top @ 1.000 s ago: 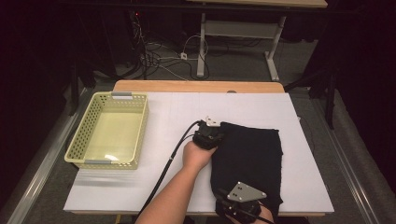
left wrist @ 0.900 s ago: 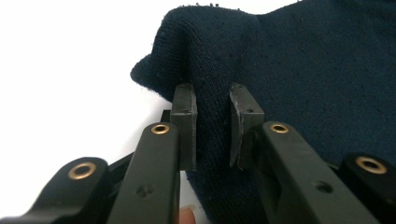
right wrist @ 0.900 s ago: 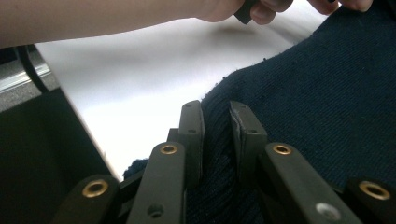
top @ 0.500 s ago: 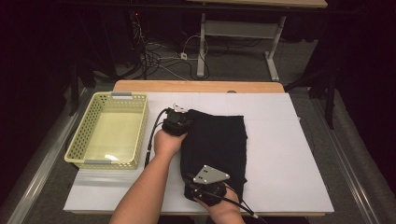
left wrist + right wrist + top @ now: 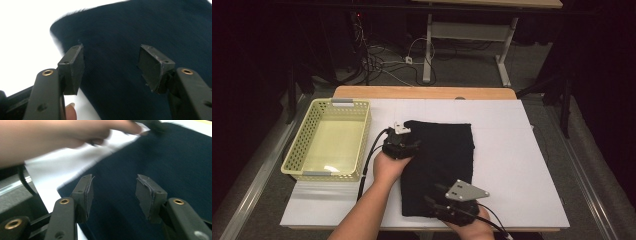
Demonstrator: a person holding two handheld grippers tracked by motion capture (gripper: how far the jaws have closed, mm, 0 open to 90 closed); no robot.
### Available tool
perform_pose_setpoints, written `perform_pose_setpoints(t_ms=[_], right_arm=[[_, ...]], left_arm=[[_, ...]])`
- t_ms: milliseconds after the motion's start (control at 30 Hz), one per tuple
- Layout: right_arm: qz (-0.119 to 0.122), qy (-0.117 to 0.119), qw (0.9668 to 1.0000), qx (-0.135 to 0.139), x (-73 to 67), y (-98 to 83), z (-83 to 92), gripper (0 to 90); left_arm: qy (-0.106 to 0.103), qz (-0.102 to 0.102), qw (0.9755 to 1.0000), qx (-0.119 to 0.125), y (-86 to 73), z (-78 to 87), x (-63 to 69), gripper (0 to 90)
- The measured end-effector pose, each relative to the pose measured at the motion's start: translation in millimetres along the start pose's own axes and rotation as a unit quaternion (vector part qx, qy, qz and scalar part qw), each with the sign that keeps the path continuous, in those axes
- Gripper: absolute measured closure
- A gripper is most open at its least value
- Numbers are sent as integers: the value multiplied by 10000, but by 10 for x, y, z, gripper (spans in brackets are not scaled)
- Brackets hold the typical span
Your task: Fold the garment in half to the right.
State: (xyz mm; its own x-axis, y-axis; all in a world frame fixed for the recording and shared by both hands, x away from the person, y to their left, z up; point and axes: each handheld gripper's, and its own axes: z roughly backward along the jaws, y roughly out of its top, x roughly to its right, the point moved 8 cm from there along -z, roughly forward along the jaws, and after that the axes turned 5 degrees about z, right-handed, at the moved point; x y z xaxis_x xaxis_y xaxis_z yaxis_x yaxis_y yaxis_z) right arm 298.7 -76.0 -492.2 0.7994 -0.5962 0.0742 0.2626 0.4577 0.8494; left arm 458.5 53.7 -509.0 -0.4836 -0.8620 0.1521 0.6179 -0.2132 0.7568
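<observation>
Your two grippers, left gripper [image 5: 404, 145] and right gripper [image 5: 439, 204], have just been opening, both part-open and empty over one dark ribbed folded cloth [image 5: 447, 155], beside one yellow perforated plastic basket [image 5: 302, 159].

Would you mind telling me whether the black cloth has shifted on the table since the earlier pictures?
Yes. The black cloth has moved left, toward the yellow basket; its left edge now lies much nearer the basket's right rim than a second ago.

right tool [image 5: 439, 200] partly cut off at bottom edge, cloth [image 5: 140, 30] edge perhaps motion-blurred
</observation>
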Motion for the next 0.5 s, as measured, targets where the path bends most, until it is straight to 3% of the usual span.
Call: perform_pose_setpoints(t_ms=[67,133,300,467,500], right_arm=[[-81,-121,9999,-59,86,-117,131,497],[-184,-177,9996,-99,157,-236,242,496],[-345,-374,9986,-173,283,-484,481,472],[-404,-406,9980,-262,311,-660,601,444],[-408,-417,9979,-275,312,-688,613,439]], left_arm=[[-60,-143,9999,68,-82,117,76,373],[-188,-155,9996,135,-175,233,149,372],[-389,-363,9985,148,-512,507,306,372],[-722,-140,9973,86,-877,735,408,348],[-769,-185,9969,34,-952,774,434,344]])
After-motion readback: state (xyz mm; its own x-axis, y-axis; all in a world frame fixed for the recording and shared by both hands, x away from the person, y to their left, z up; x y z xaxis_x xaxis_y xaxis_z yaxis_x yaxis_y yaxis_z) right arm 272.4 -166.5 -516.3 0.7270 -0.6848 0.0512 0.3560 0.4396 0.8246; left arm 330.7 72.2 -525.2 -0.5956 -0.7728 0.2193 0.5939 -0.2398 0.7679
